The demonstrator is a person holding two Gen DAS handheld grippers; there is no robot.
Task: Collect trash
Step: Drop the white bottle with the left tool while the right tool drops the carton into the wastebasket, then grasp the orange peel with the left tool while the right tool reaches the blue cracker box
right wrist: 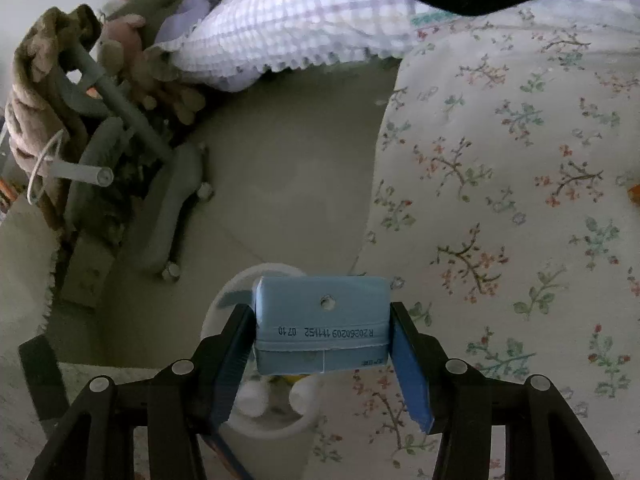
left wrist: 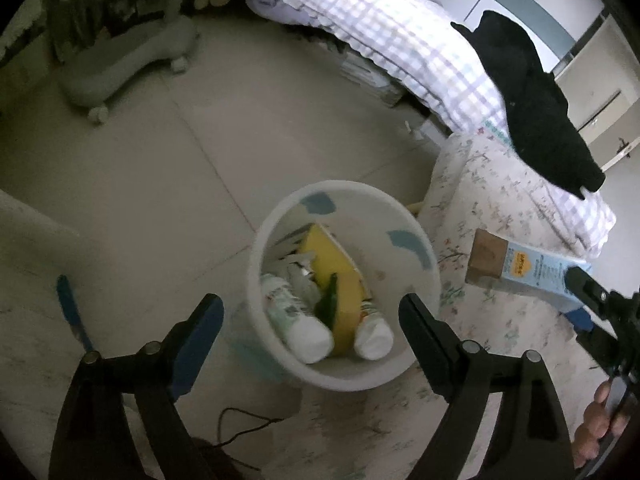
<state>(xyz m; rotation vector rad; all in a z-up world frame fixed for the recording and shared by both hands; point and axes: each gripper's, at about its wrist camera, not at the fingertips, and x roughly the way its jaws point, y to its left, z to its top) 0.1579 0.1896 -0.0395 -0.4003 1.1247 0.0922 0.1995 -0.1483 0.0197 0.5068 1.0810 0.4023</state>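
A white round trash bin (left wrist: 280, 364) stands on the floor beside the bed. It holds two white bottles (left wrist: 298, 322), a yellow box (left wrist: 340, 280) and a green scrap. My left gripper (left wrist: 312, 320) is open and empty, held above the bin. My right gripper (right wrist: 322, 334) is shut on a light blue carton (right wrist: 322, 322) and holds it over the bin (right wrist: 272, 426). The carton (left wrist: 524, 266) also shows in the left wrist view, to the right of the bin, above the floral bedspread.
A bed with a floral bedspread (right wrist: 520, 200) and a checked quilt (left wrist: 380, 32) runs along the right. A black garment (left wrist: 536, 108) lies on it. A grey wheeled stand (left wrist: 120, 60) sits on the tiled floor at the far left. A blue pen (left wrist: 72, 312) lies on a rug.
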